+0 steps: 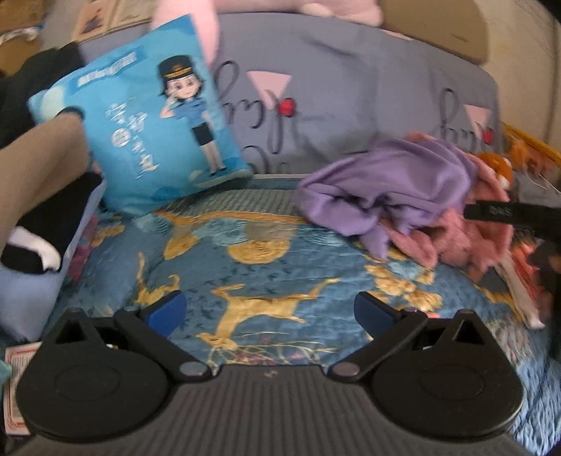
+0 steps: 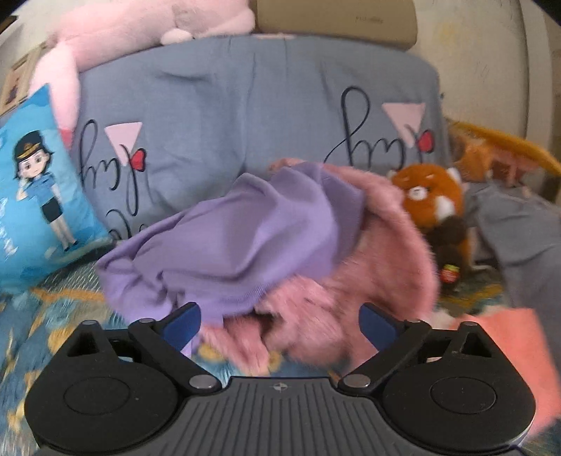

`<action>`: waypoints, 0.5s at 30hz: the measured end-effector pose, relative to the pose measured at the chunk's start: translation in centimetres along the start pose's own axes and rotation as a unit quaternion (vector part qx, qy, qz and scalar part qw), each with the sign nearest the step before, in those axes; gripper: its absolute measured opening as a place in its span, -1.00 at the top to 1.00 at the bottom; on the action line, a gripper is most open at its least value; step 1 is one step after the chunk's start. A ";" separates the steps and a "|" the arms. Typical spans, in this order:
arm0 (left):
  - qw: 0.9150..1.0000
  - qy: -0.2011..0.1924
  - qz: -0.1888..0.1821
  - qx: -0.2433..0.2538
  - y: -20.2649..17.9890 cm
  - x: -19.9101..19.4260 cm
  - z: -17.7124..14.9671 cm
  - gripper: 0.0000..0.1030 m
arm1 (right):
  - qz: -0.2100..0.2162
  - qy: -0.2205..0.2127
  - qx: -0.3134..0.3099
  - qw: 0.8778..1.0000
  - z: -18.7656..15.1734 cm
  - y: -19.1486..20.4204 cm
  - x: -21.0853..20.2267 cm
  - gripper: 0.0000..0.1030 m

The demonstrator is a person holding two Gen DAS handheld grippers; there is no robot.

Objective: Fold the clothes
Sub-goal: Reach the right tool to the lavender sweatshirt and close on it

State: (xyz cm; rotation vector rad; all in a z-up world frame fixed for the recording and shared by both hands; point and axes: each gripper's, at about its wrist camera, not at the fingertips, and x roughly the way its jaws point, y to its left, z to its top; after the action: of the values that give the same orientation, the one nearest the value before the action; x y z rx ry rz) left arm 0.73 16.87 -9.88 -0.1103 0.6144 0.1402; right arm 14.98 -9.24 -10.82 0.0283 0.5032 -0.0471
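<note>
Two garments heaped, no container.

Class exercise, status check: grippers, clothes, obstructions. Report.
Left gripper open, empty, over the bedspread. Right gripper open, nearing the purple garment heaped on the pink fleece. Nothing blocking.

Purple garment, fuzzy pink garment

Purple garment hides most of the fluffy pink garment, both motion-blurred. Blue cushion cut by the left frame edge. Pink plush toy cropped at the top. Cushion text unreadable. Dark bar at right edge: unidentifiable.
</note>
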 end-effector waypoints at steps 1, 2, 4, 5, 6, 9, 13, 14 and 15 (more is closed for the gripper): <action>1.000 0.001 0.004 0.003 0.1 0.2 0.1 -0.99 | -0.002 -0.002 0.004 1.000 0.3 0.2 1.2 -0.76; 1.000 0.002 0.005 0.008 0.3 0.4 0.1 -0.99 | -0.003 -0.004 0.007 1.000 0.7 0.4 2.3 -0.74; 1.000 0.005 0.012 0.019 0.4 0.9 0.3 -0.99 | -0.006 0.004 0.013 1.000 1.1 0.5 4.3 -0.66; 0.999 0.004 0.024 0.023 0.6 1.0 0.4 -0.99 | -0.006 0.014 0.018 1.000 1.3 0.5 5.4 -0.46; 0.999 0.003 0.036 0.028 0.8 1.1 0.4 -0.99 | -0.002 0.025 0.028 0.999 1.6 0.5 6.3 -0.33; 0.997 -0.005 0.066 0.029 1.9 1.3 0.7 -0.99 | 0.009 0.039 0.059 0.997 2.0 0.2 7.7 0.27; 0.996 -0.018 0.092 0.008 4.7 1.1 1.2 -0.99 | 0.022 0.038 0.044 0.998 2.3 0.9 6.9 0.71; 0.995 -0.019 0.100 0.004 5.2 1.1 1.3 -0.99 | 0.027 0.033 0.039 0.998 2.3 1.0 6.4 0.75; 0.994 -0.019 0.107 0.001 5.6 1.2 1.4 -0.99 | 0.034 0.027 0.033 0.999 2.3 1.1 5.7 0.76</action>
State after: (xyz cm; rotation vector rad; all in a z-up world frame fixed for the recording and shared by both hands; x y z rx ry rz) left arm 1.55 22.75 -9.80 -0.0394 0.5870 0.3491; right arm 21.16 -8.46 -11.58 0.1113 0.5536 0.0032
